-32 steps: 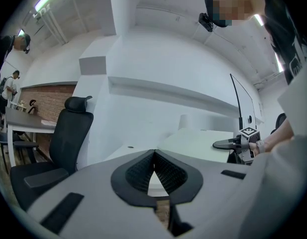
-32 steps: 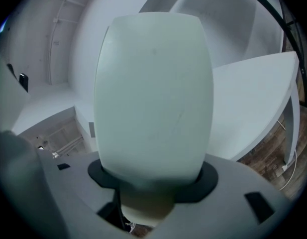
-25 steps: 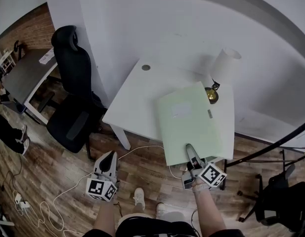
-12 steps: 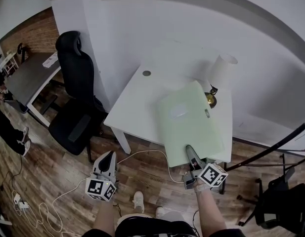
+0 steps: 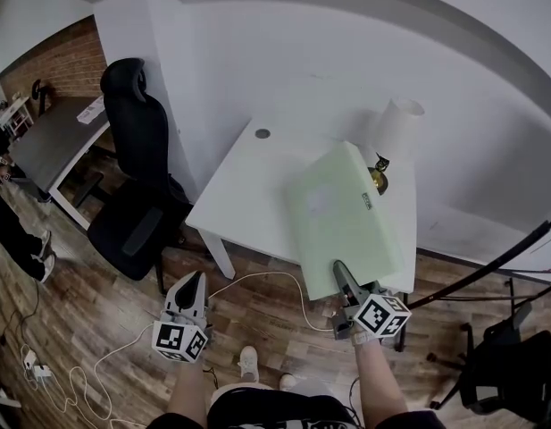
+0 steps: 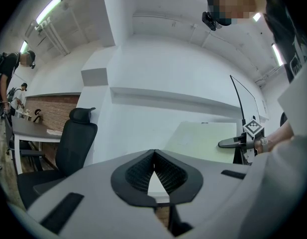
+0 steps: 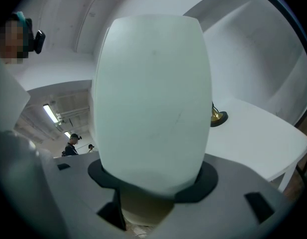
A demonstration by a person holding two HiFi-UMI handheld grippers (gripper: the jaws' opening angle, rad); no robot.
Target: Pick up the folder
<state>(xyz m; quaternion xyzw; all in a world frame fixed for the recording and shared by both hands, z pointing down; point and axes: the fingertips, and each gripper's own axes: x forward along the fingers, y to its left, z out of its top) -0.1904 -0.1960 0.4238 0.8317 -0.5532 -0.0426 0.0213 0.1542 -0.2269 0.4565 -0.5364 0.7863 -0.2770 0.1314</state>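
My right gripper [image 5: 340, 275] pinched the near edge of the green folder [image 5: 342, 217], tilted over the table [image 5: 244, 195]. It looked light and bendy. My left gripper [image 5: 195, 286] was closed, holding nothing.

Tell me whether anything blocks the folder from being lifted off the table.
Nothing visible does. The right gripper is clamped on the folder at its near edge, above the table. The lamp stands close by the folder's far corner, beside it rather than over it.
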